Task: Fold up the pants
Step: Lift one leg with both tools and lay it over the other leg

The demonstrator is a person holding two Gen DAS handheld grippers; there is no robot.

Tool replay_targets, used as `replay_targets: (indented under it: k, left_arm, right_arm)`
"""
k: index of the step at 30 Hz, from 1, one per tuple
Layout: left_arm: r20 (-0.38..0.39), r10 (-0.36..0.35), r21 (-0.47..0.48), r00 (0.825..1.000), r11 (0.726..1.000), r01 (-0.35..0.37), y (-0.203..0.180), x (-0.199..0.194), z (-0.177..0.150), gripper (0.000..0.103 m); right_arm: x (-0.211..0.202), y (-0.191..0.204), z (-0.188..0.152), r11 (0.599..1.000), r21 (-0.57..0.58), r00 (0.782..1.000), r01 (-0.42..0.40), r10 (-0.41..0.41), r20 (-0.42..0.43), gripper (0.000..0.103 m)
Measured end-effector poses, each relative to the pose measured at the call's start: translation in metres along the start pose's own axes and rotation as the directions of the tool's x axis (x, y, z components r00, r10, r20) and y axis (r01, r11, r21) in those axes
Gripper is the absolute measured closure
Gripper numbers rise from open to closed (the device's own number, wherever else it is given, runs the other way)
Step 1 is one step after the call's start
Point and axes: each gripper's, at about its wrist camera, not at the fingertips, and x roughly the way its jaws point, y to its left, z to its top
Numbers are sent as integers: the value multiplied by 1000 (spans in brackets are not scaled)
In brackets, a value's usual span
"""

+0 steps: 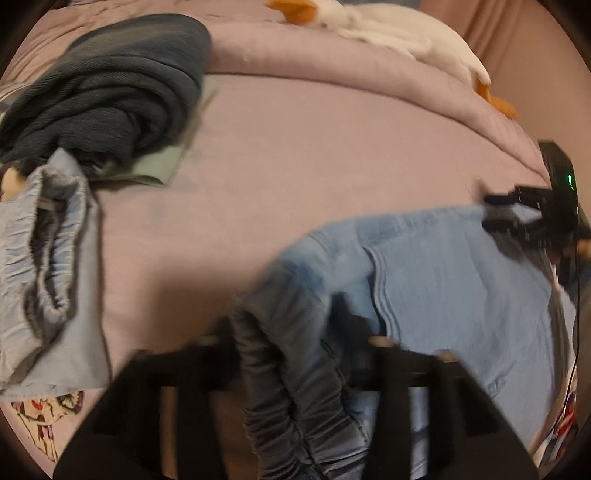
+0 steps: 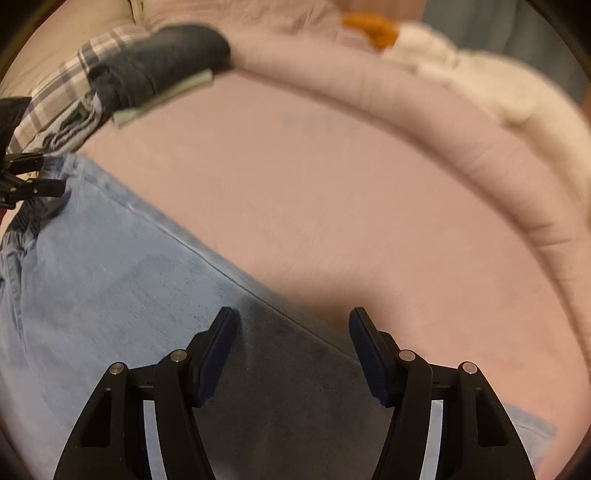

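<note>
Light blue pants (image 2: 110, 280) lie flat on the bed (image 1: 295, 155). Left claw (image 1: 295, 354) clenched on their gathered waistband edge; right claw (image 2: 293, 332) released, jaws spread above the leg's long edge. Ahead of both claws, bare pink sheet; beyond it, dark folded clothes (image 1: 110, 96) and a plush duck (image 1: 369, 22).

Light blue denim pants (image 2: 110, 280) with a grey shaded waistband lie on the dusty pink bed sheet (image 1: 295, 155); dark slate rolled cloth (image 1: 110, 92); white-and-orange plush toy (image 1: 388, 26).
</note>
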Motion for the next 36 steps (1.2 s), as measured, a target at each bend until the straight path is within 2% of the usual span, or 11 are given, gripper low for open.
replay_targets:
  k: [3, 5, 8, 12, 14, 16, 19, 24, 28, 32, 36]
  left_arm:
    - [21, 13, 3, 1000, 1000, -13, -3, -2, 2, 80]
    - [35, 24, -5, 999, 1000, -24, -3, -3, 4, 82]
    - [63, 52, -10, 997, 999, -52, -4, -4, 9, 83]
    - [22, 73, -31, 997, 997, -72, 4, 9, 11, 75]
    - [35, 77, -26, 996, 997, -76, 4, 6, 11, 70]
    - [54, 69, -38, 996, 997, -67, 7, -4, 12, 54]
    - [83, 79, -47, 993, 996, -75, 13, -10, 15, 38]
    - [66, 29, -56, 997, 998, -25, 10, 4, 25, 41]
    - [12, 63, 18, 998, 998, -63, -2, 12, 23, 67]
    - [42, 64, 36, 997, 997, -66, -4, -3, 19, 70]
    - [89, 96, 89, 991, 991, -104, -16, -27, 12, 71]
  right_arm:
    - [0, -5, -3, 998, 31, 999, -48, 48, -10, 50]
    - [-7, 5, -6, 998, -5, 998, -65, 65, 7, 90]
    - [-20, 25, -12, 997, -73, 999, 23, -19, 45, 95]
    - [-27, 25, -8, 994, -41, 990, 103, -98, 101, 97]
    - [-8, 25, -5, 994, -12, 994, 104, -104, 15, 96]
    - [-9, 26, -4, 991, -38, 992, 126, -125, 23, 92]
    - [-26, 23, -2, 998, -23, 997, 62, -61, 43, 65]
    - [-24, 17, 4, 999, 6, 998, 49, -49, 29, 53]
    - [5, 23, 15, 999, 13, 999, 31, -31, 17, 53]
    - [-4, 28, 3, 1000, -3, 999, 4, -3, 34, 83]
    - [-17, 36, -4, 996, -34, 996, 78, -76, 54, 92]
